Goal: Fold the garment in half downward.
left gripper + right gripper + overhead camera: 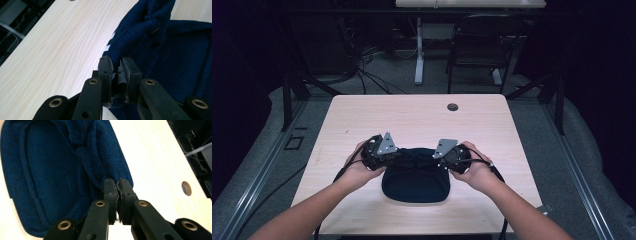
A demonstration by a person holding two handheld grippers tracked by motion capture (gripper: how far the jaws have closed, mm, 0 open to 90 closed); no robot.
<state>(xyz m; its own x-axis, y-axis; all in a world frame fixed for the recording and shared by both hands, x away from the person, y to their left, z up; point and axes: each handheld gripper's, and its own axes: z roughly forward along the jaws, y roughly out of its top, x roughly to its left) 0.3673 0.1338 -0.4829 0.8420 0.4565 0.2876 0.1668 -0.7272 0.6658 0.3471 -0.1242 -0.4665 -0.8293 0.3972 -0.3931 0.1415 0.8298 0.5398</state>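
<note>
Left claw (117,65) & right claw (117,185) were both clamped tight on the blue knit hat (414,177) (far edge bunched) on the bench (412,115).

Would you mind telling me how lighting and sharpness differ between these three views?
High view: dim, surroundings nearly black, the knit garment reads as a dark shape on the table. Left gripper view: brighter, knit weave crisp, near fingers slightly soft. Right gripper view: the table is washed out to glare at the bottom, the garment blue and clear.
</note>
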